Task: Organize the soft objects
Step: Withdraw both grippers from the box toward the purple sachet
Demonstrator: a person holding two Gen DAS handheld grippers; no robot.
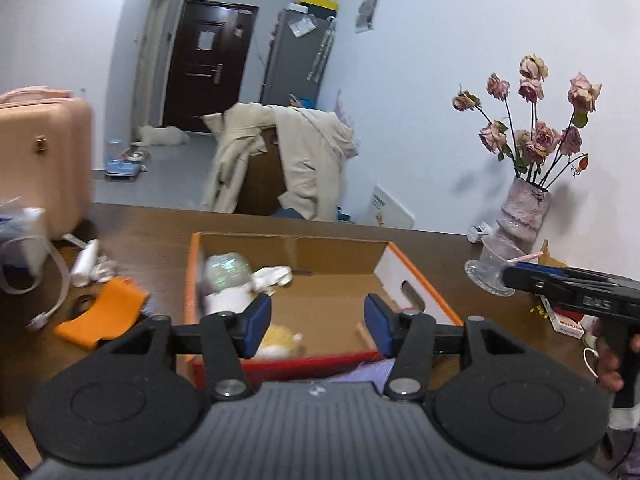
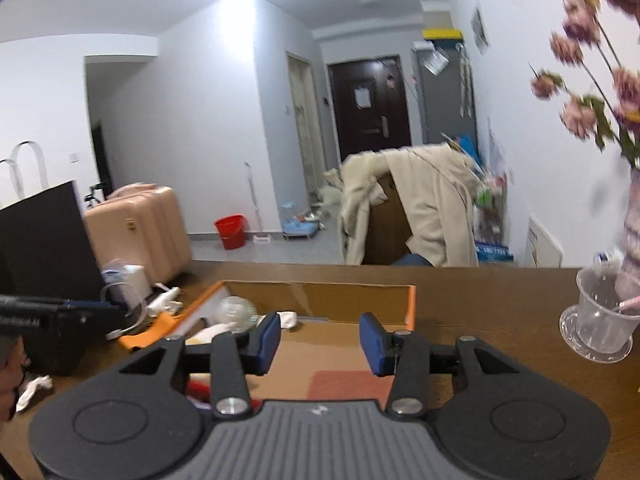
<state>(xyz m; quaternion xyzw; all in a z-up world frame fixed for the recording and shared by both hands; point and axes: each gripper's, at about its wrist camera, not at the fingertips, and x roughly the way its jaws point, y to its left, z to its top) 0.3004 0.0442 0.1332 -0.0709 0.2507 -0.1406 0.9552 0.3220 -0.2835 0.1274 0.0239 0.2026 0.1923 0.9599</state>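
Observation:
An open cardboard box [image 1: 416,276] with orange edges sits on the brown table; it also shows in the right wrist view [image 2: 411,305]. Inside lie a white soft toy with a shiny clear globe [image 1: 226,270], a white cloth [image 1: 274,276] and a yellow plush [image 1: 278,342]. My left gripper [image 1: 318,326] is open and empty above the box's near side. My right gripper [image 2: 319,342] is open and empty over the box. An orange cloth [image 1: 102,312] lies on the table left of the box. A purple cloth [image 1: 372,372] shows at the box's near edge.
A vase of dried pink roses [image 1: 524,208] and a clear plastic cup [image 1: 494,266] stand at the right. White items [image 1: 86,266] and a bag with straps [image 1: 20,248] lie at the left. A pink suitcase [image 1: 44,160] stands beyond the table.

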